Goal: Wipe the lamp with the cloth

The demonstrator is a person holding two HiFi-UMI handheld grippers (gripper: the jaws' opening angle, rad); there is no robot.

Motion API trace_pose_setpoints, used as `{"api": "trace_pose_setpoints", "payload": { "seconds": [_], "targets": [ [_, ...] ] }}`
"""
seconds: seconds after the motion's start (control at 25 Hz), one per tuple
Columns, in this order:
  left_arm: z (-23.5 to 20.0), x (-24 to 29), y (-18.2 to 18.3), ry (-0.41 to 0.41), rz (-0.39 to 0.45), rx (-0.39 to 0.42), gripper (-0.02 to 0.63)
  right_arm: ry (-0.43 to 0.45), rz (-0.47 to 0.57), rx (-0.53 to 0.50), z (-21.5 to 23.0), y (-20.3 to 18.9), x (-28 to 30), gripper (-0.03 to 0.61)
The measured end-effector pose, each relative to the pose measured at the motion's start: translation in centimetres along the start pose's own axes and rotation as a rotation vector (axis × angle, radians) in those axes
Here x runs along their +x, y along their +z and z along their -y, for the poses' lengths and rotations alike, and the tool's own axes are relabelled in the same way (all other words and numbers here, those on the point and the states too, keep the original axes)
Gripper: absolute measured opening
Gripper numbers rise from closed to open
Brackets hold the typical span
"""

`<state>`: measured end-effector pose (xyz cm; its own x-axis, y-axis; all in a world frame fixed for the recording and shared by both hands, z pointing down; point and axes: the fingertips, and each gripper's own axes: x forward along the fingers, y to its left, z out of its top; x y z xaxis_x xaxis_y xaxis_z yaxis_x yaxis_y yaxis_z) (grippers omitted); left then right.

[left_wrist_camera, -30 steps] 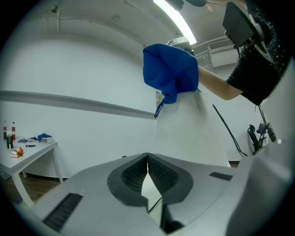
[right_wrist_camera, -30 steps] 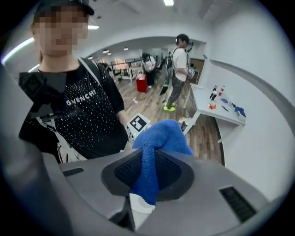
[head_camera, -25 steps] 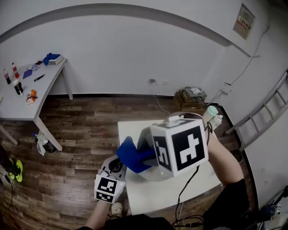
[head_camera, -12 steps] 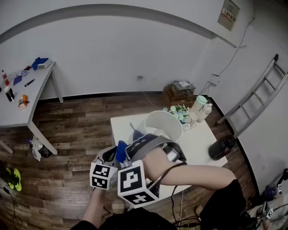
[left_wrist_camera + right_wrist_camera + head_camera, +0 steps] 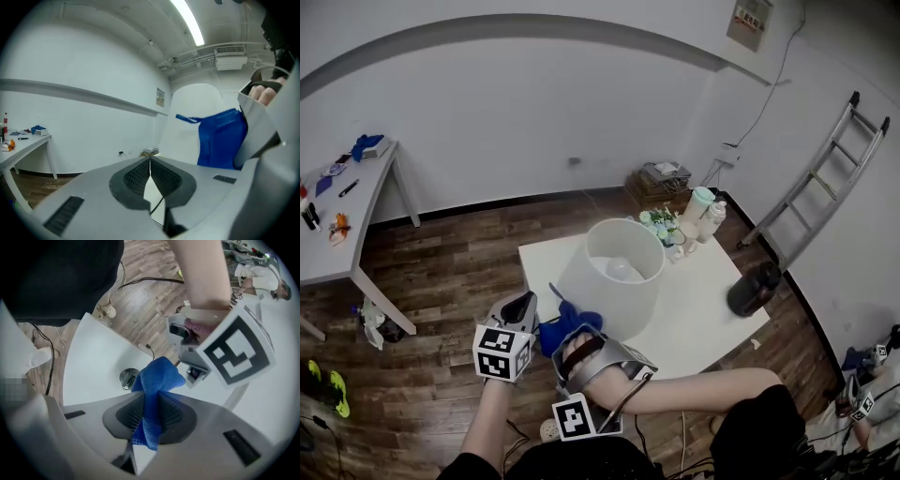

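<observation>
A white lamp shade [image 5: 610, 275] stands on the white table [image 5: 703, 319]. My right gripper [image 5: 572, 336] is at the shade's near-left side, shut on a blue cloth [image 5: 569, 323] that lies against the shade's lower wall. The right gripper view shows the cloth [image 5: 155, 380] pinched between the jaws of the right gripper [image 5: 152, 401]. My left gripper [image 5: 525, 305] hovers just left of the cloth, by the table's left edge. In the left gripper view the left gripper [image 5: 150, 161] is shut with nothing in it, facing the shade [image 5: 194, 117] and the cloth [image 5: 221, 138].
Bottles and a small flower bunch [image 5: 680, 228] stand at the table's far edge, and a dark jar [image 5: 754, 289] at its right edge. A small round switch on a cable [image 5: 127, 377] lies on the table. A ladder [image 5: 821, 176] leans at right; a grey desk [image 5: 337, 239] stands at left.
My right gripper has come down from close before the camera to the shade's near-left side, carrying the cloth. The left gripper has stayed by the table's left edge.
</observation>
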<state>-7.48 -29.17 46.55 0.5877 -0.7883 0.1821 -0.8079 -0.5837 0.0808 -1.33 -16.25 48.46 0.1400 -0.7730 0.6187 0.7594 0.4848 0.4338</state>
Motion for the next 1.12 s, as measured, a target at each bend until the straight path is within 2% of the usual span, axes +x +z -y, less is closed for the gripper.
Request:
{"api": "trace_pose_setpoints", "payload": {
  "seconds": [0.12,0.2,0.28,0.4,0.48,0.6,0.76,0.84,0.92,1.0,1.12],
  "targets": [
    [0.4,0.0,-0.4,-0.008,-0.006,0.012,0.011,0.054,0.073,0.042,-2.4,2.5,0.7,0.075],
    [0.7,-0.2,-0.5,-0.011,-0.005,0.019,0.011,0.080,0.166,0.128,-4.0,4.4,1.1,0.075],
    [1.2,-0.4,-0.7,-0.009,0.000,0.039,0.011,0.039,0.277,0.300,-4.8,5.8,1.8,0.075],
    [1.7,-0.9,-1.3,0.000,0.004,0.058,0.011,-0.138,0.395,0.650,-4.6,5.9,2.8,0.075],
    [1.8,-1.4,-1.9,0.013,-0.003,0.051,0.012,-0.291,0.375,0.794,-4.5,4.8,3.9,0.075],
    [2.0,-1.9,-2.4,0.031,-0.014,0.044,0.011,-0.498,0.293,0.881,-4.6,2.9,6.2,0.075],
    [2.7,-2.4,-2.5,0.030,-0.032,0.067,0.011,-0.678,0.157,0.996,-4.1,-0.5,8.4,0.075],
    [2.7,-2.8,-2.4,0.034,-0.035,0.074,0.012,-0.755,0.115,1.020,-3.3,-1.5,8.8,0.075],
    [2.5,-3.2,-2.2,0.040,-0.032,0.074,0.011,-0.802,0.081,1.043,-2.3,-2.3,9.5,0.075],
    [2.3,-3.4,-2.2,0.044,-0.032,0.076,0.012,-0.806,0.046,1.079,-2.0,-3.0,10.8,0.075],
    [1.9,-3.1,-2.3,0.050,-0.035,0.080,0.011,-0.737,0.054,1.125,-2.0,-2.5,12.9,0.075]
  ]
}}
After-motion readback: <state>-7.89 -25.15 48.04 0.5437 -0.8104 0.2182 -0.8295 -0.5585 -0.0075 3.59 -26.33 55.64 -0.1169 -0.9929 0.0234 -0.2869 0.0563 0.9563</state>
